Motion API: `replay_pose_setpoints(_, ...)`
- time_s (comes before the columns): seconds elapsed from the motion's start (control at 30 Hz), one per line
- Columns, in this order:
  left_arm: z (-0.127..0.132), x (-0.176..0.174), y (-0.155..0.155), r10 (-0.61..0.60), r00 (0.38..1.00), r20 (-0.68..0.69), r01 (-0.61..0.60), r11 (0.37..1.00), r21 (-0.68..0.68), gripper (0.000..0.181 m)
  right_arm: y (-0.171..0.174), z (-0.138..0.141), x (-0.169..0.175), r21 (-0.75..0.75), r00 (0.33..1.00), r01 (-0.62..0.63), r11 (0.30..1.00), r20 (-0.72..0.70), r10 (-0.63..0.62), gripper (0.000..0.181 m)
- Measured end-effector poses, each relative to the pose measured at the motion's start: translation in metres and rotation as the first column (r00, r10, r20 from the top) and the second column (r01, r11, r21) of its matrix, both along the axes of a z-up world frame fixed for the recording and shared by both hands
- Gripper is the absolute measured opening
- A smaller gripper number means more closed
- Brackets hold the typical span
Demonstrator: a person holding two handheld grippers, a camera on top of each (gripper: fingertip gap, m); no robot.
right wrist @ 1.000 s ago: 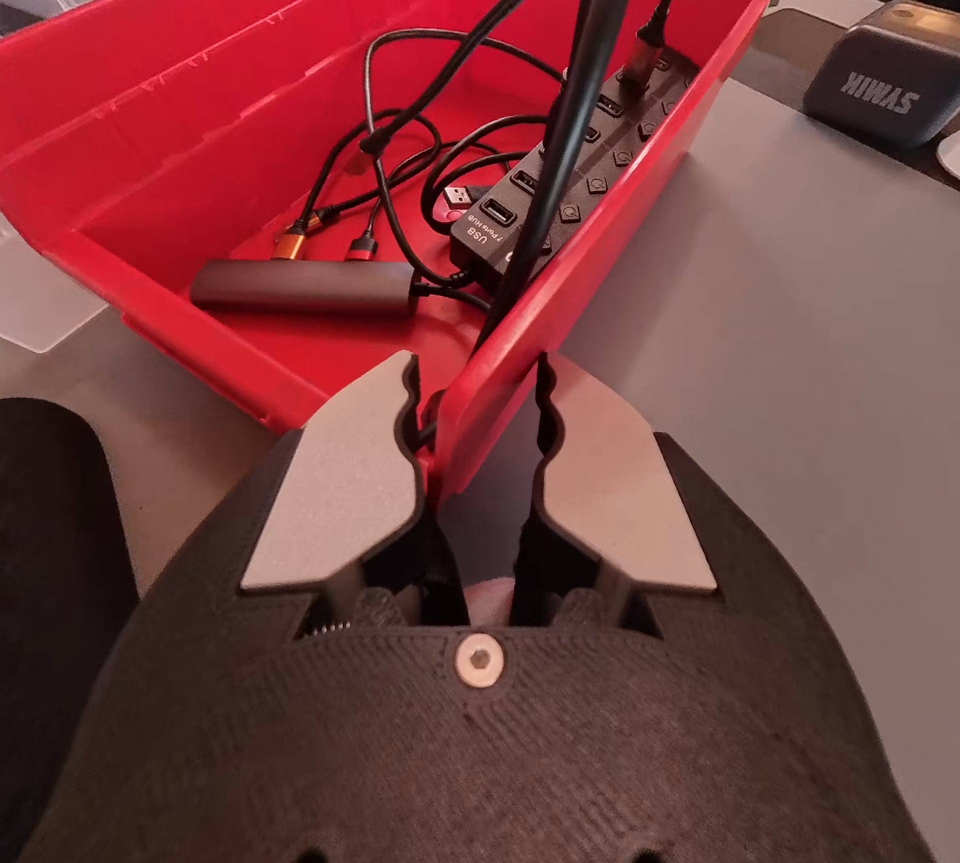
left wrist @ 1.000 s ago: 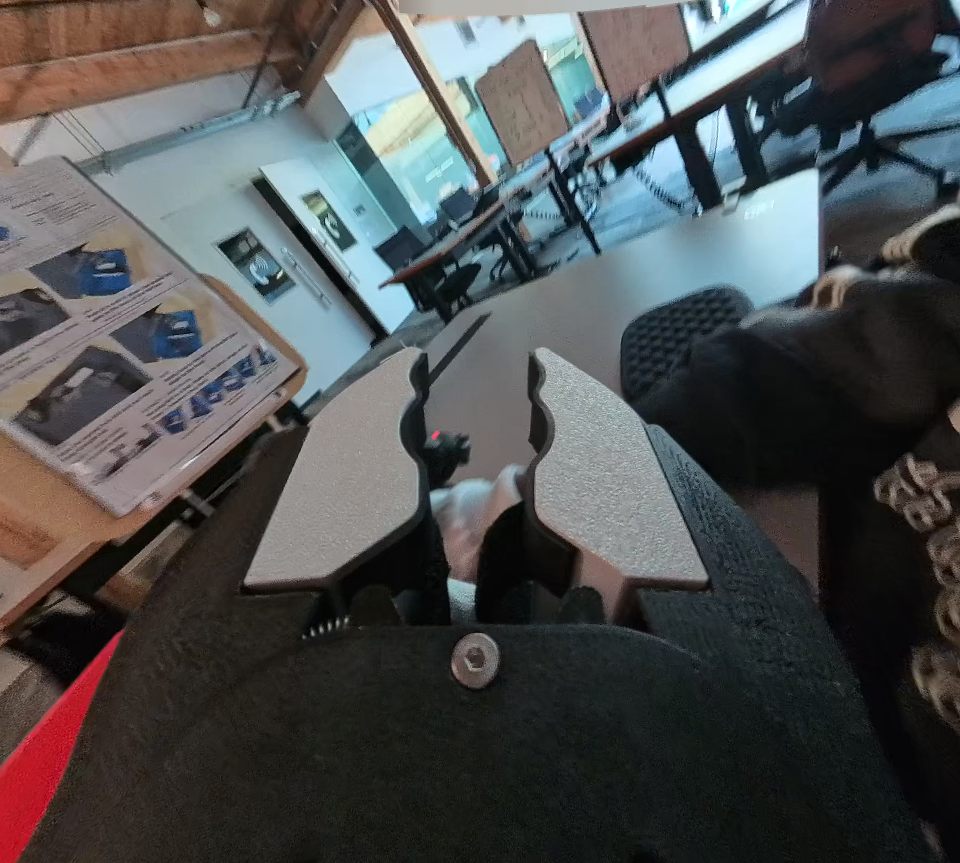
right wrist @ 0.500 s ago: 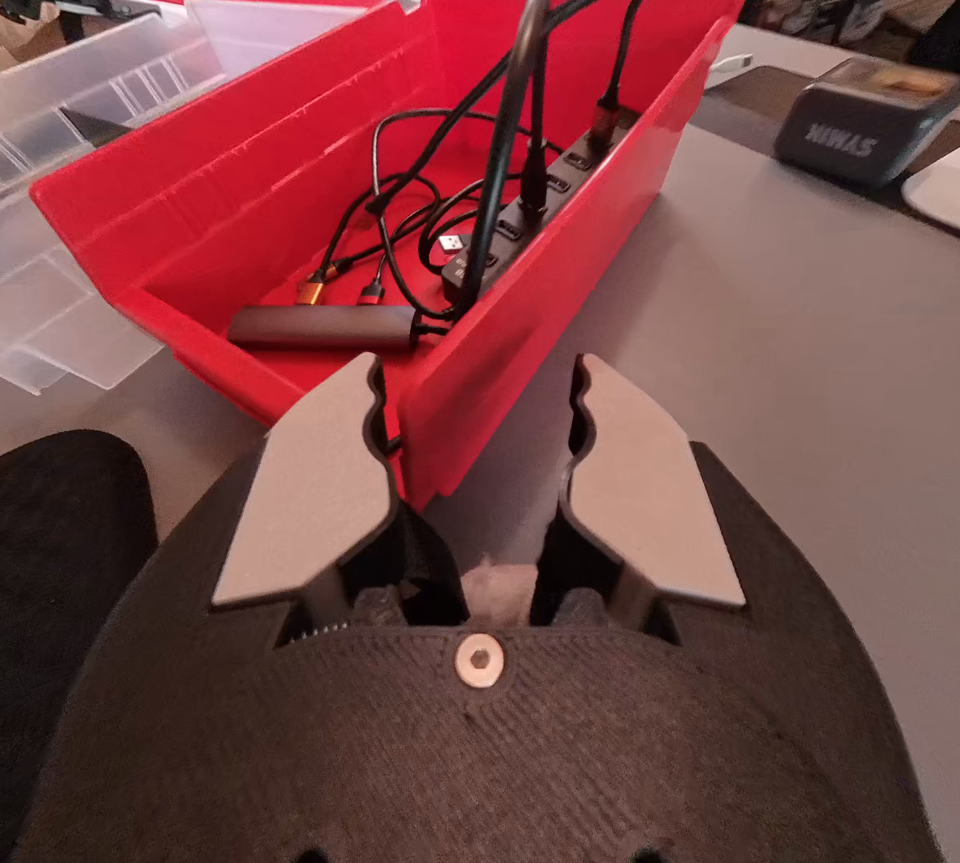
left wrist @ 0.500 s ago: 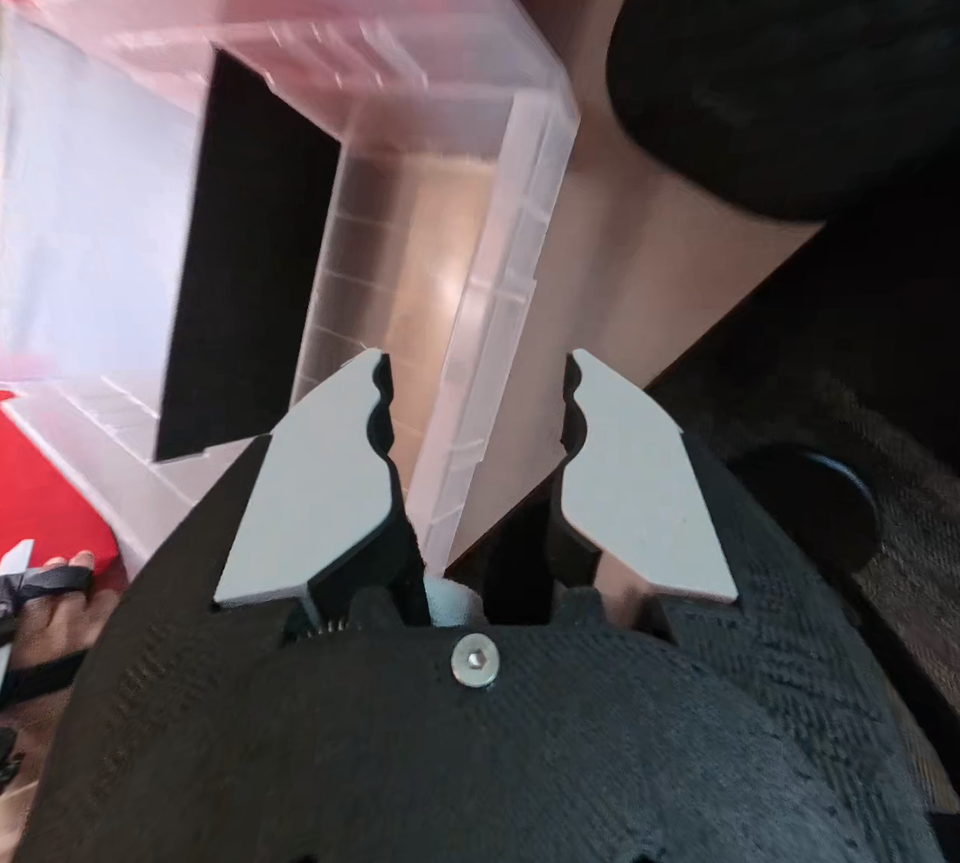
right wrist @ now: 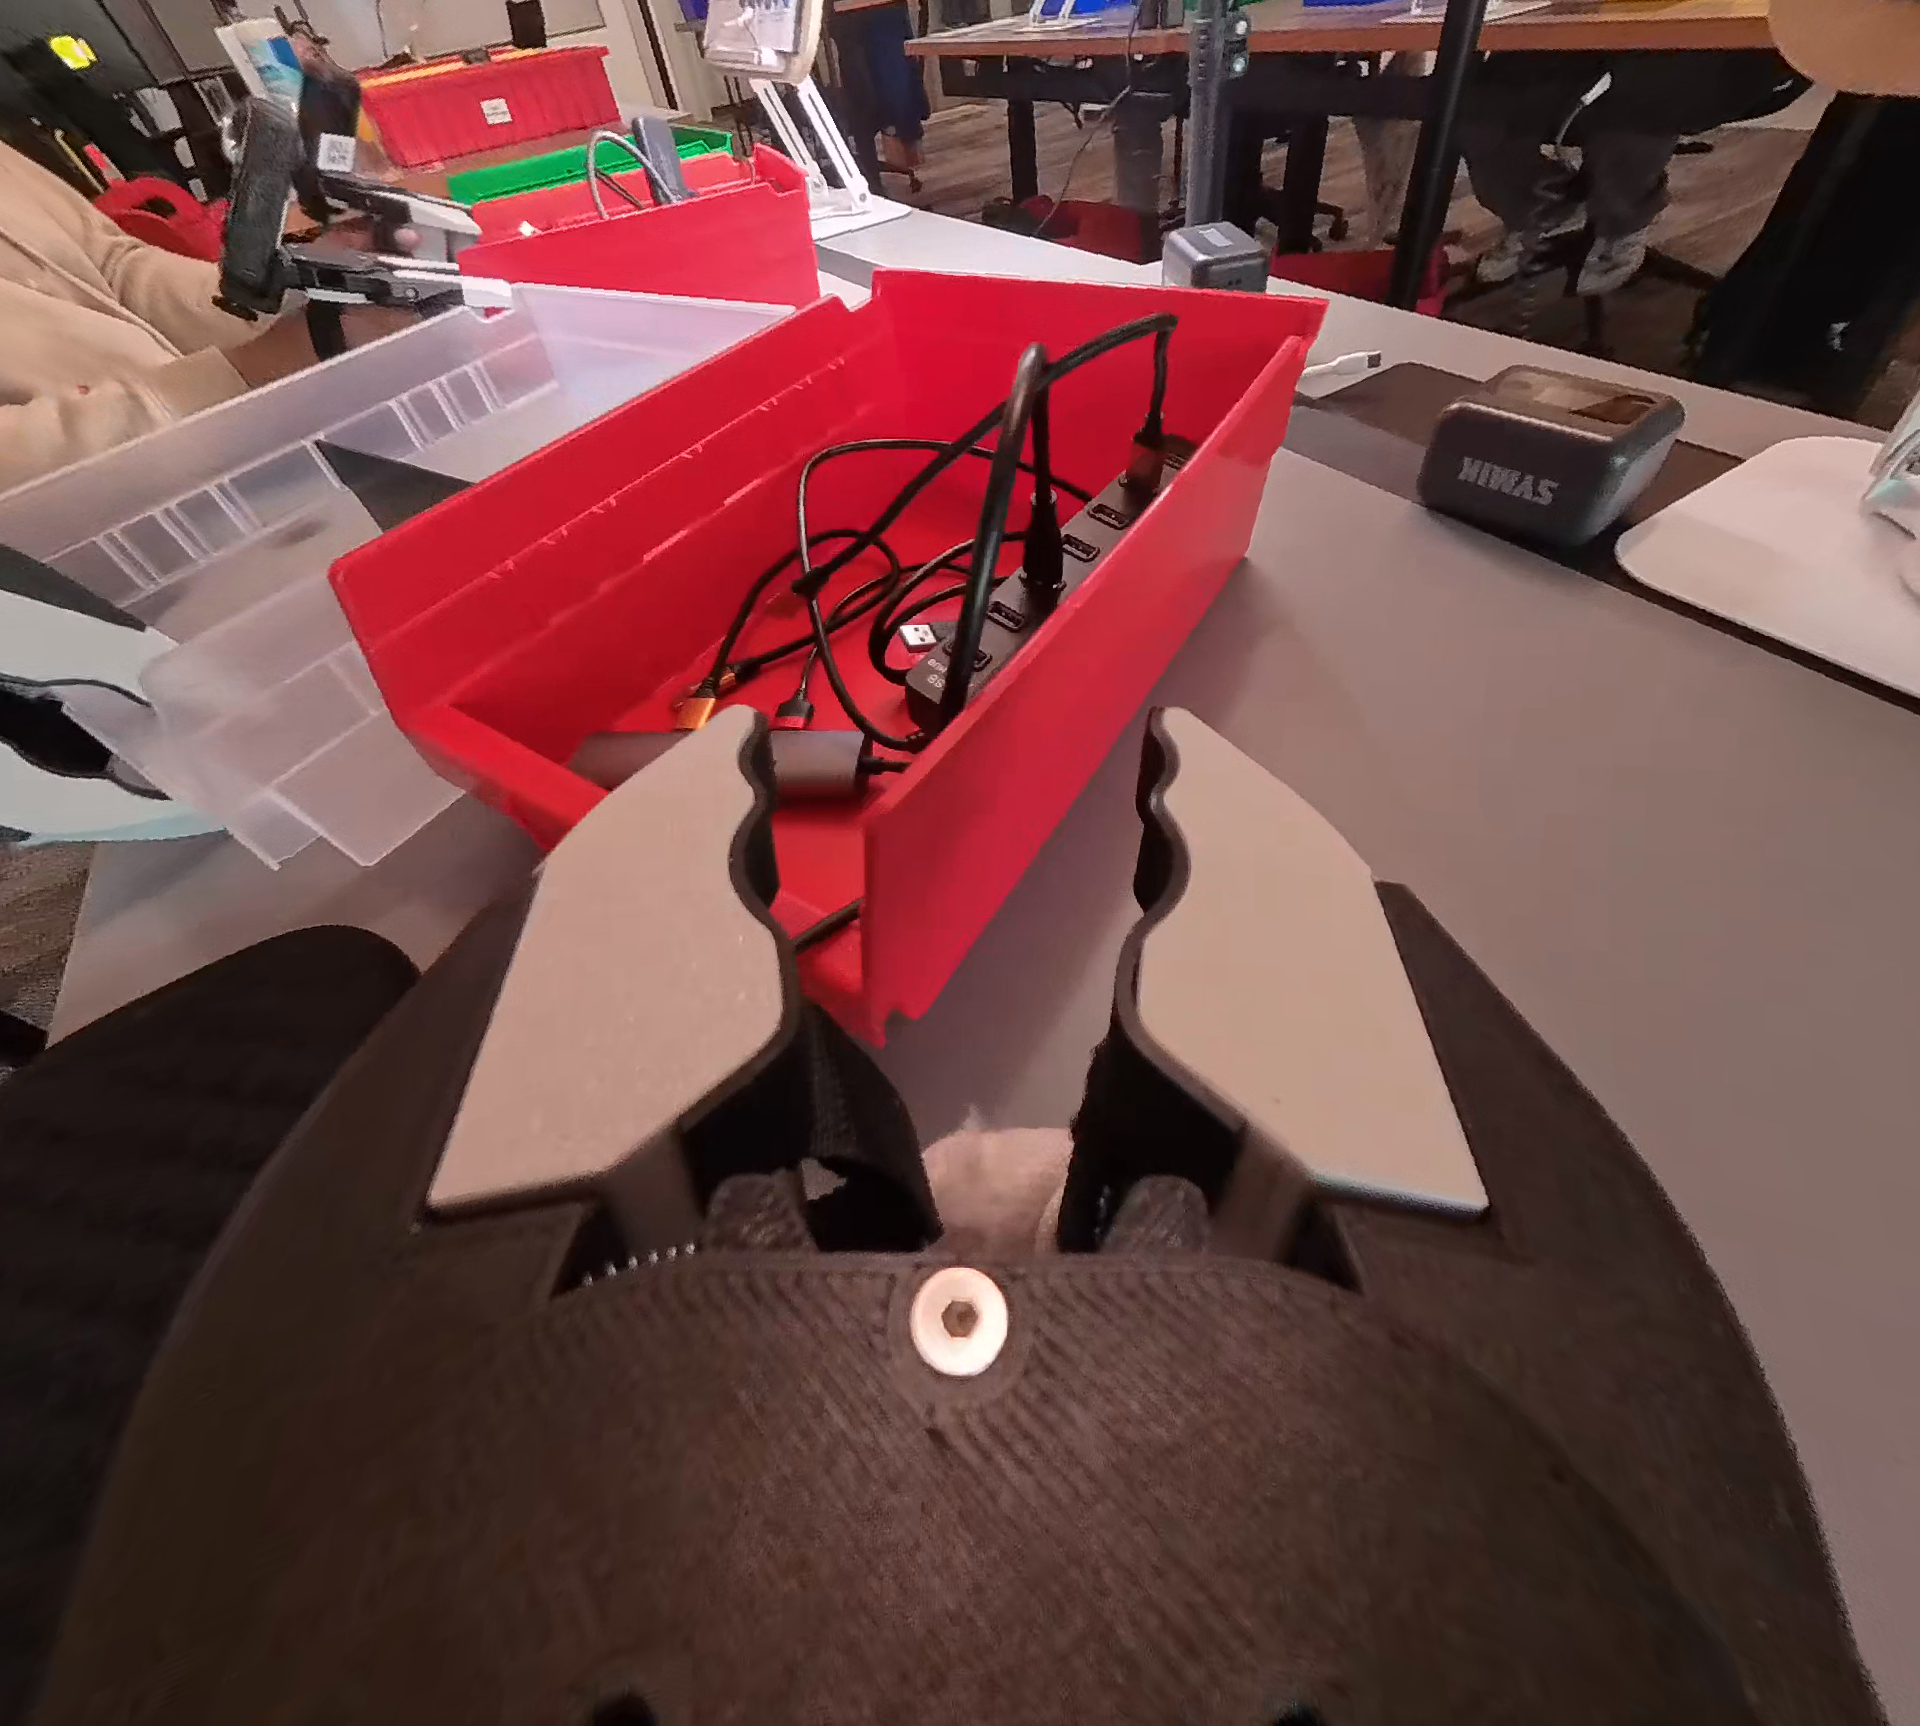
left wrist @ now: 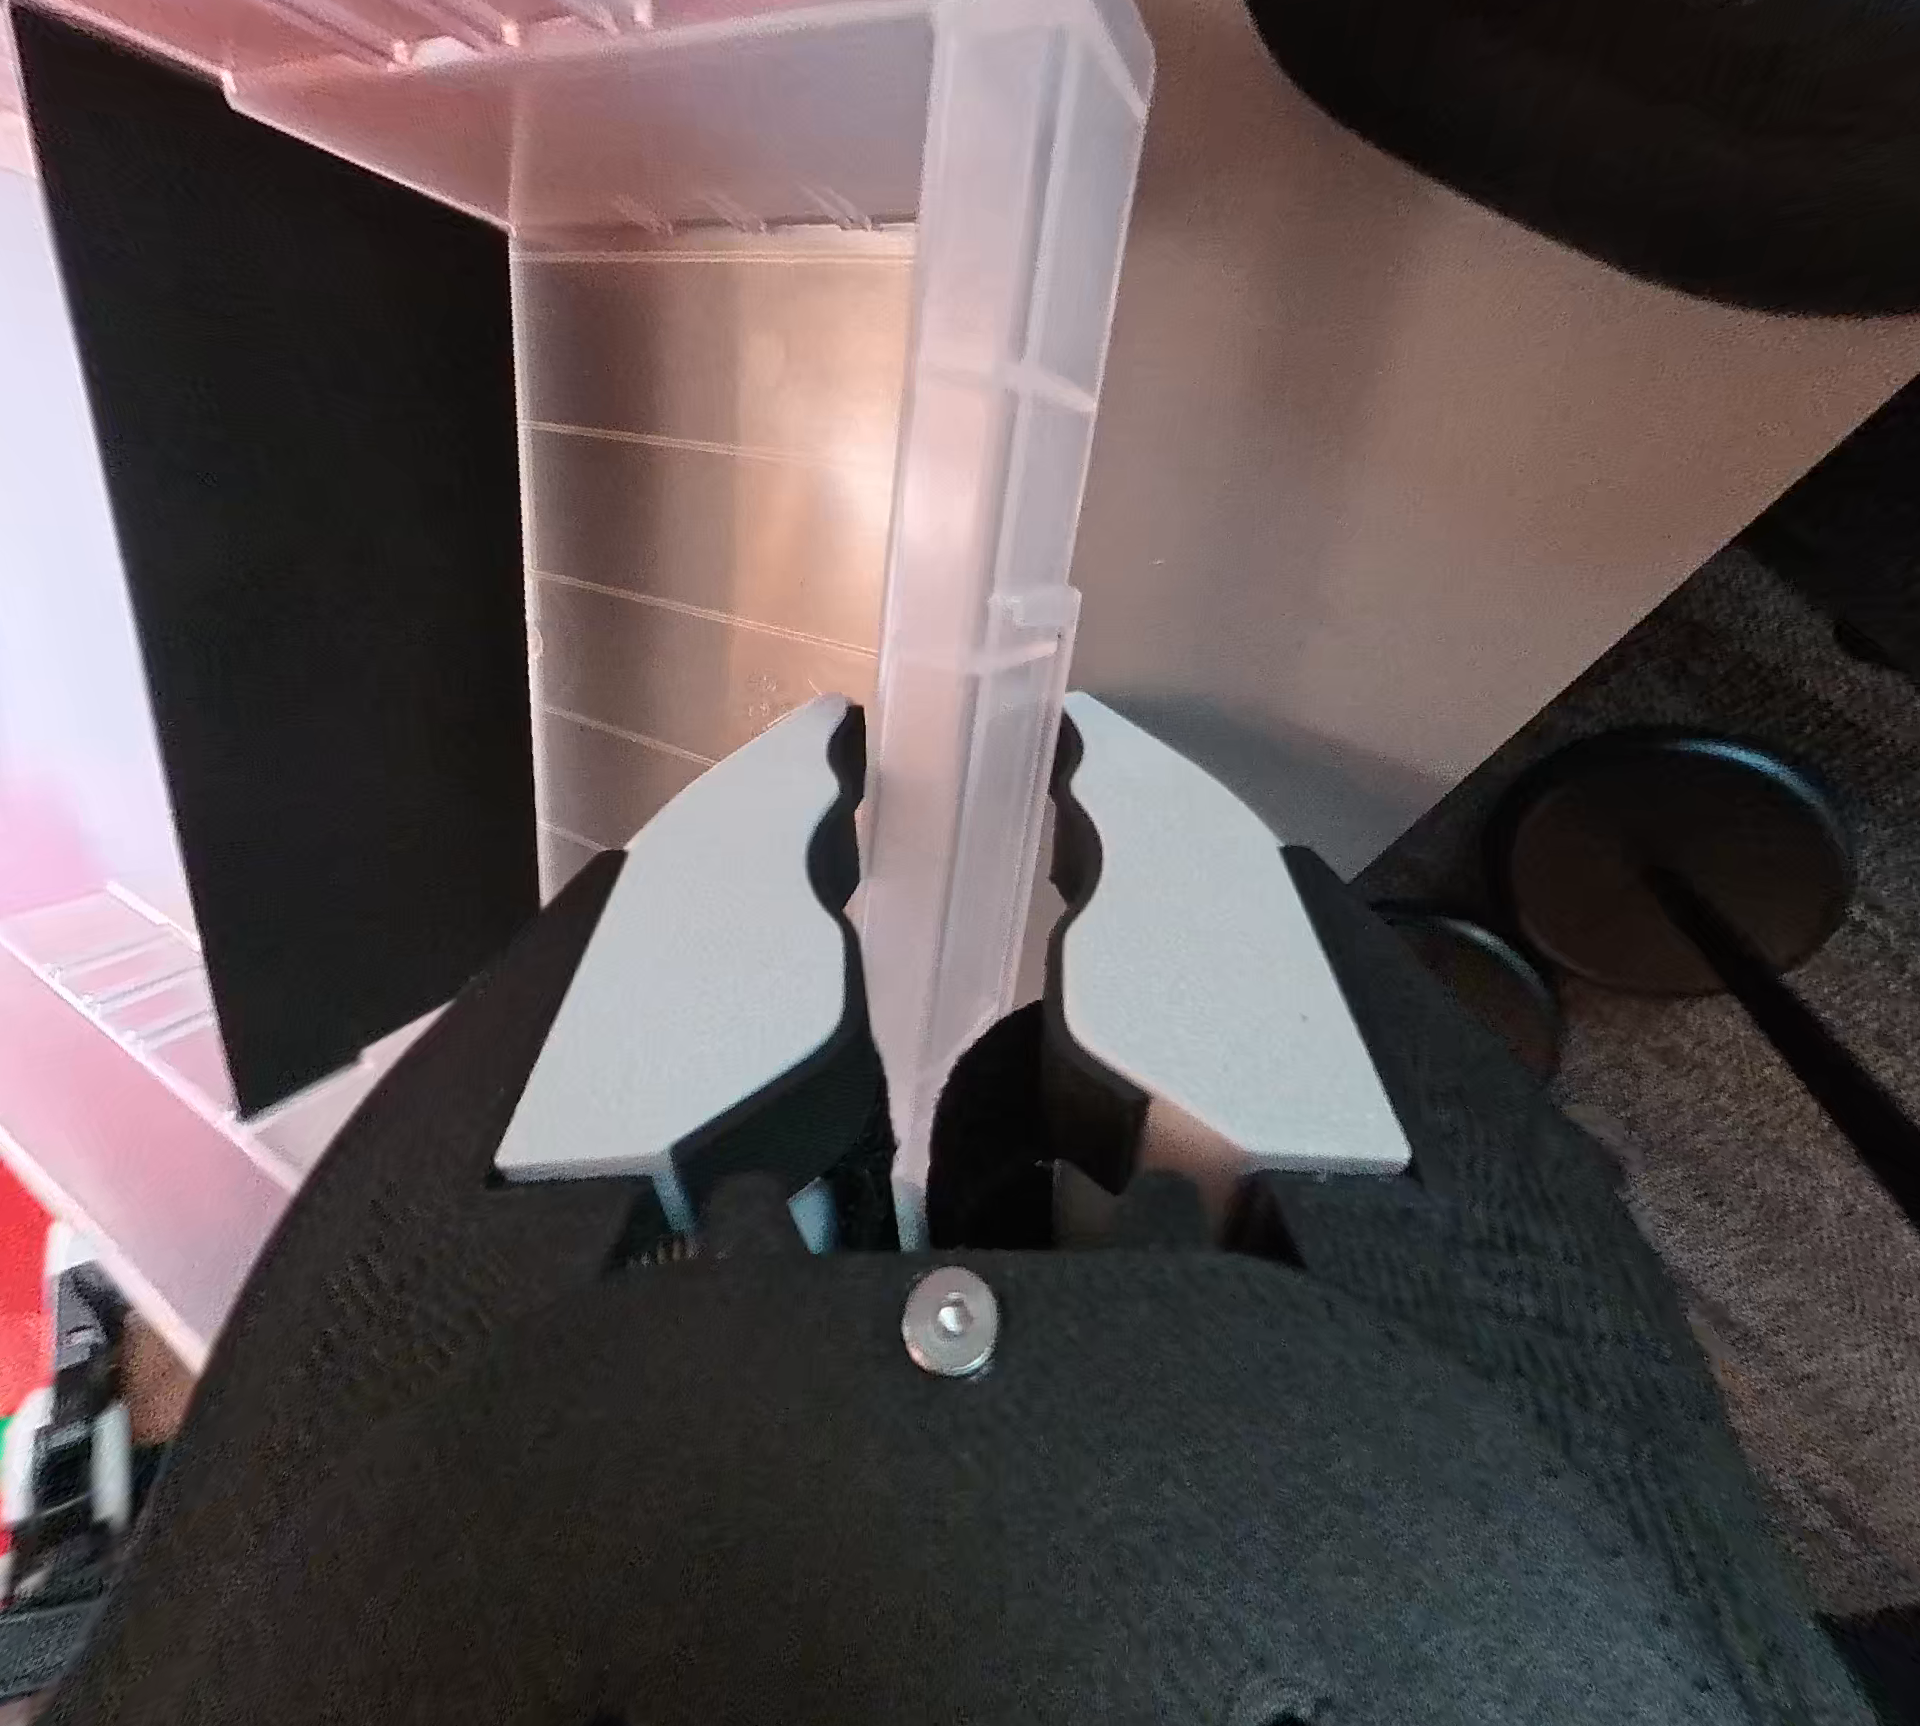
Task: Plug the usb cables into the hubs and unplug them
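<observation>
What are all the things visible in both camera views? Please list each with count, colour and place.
Open plastic bin: one, red, on grey table.
Long multi-port USB hub: one, black, along bin's right wall.
Slim USB hub: one, dark grey, bin's near end.
USB cables: several, black, inside bin.
Translucent plastic bin: one, clear, left of red bin.
Left gripper: straddles clear bin's wall.
Right gripper: open, at red bin's near corner.

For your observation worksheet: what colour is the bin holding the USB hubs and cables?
Red. The bin shows best in the right wrist view.
</observation>
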State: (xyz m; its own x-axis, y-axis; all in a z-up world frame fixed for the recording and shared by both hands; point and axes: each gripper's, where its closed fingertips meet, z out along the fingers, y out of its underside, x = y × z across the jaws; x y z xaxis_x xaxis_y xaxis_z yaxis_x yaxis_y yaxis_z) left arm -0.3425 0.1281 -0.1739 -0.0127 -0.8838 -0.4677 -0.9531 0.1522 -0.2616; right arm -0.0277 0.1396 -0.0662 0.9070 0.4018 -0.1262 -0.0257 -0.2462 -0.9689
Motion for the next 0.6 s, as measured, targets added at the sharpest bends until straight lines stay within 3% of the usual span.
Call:
replay_pose_setpoints(0.23, 0.015, 0.007, 0.012, -0.011, 0.999, -0.046, 0.024, 0.96, 0.28, 0.03, 0.001, -0.003, 0.0, -0.01, 1.0, 0.006, 1.0, 0.027, -0.006, 0.065)
replay_pose_setpoints(0.4, 0.033, 0.011, 0.013, 0.045, 0.999, -0.021, -0.035, 0.943, 0.331, 0.03, 0.002, -0.003, 0.003, -0.007, 0.999, 0.02, 1.0, 0.025, -0.02, 0.064)
replay_pose_setpoints(0.6, 0.069, 0.018, 0.019, 0.065, 0.998, 0.007, -0.059, 0.849, 0.525, 0.03, 0.0, 0.002, 0.003, 0.01, 0.999, 0.027, 1.0, 0.033, -0.027, 0.062)
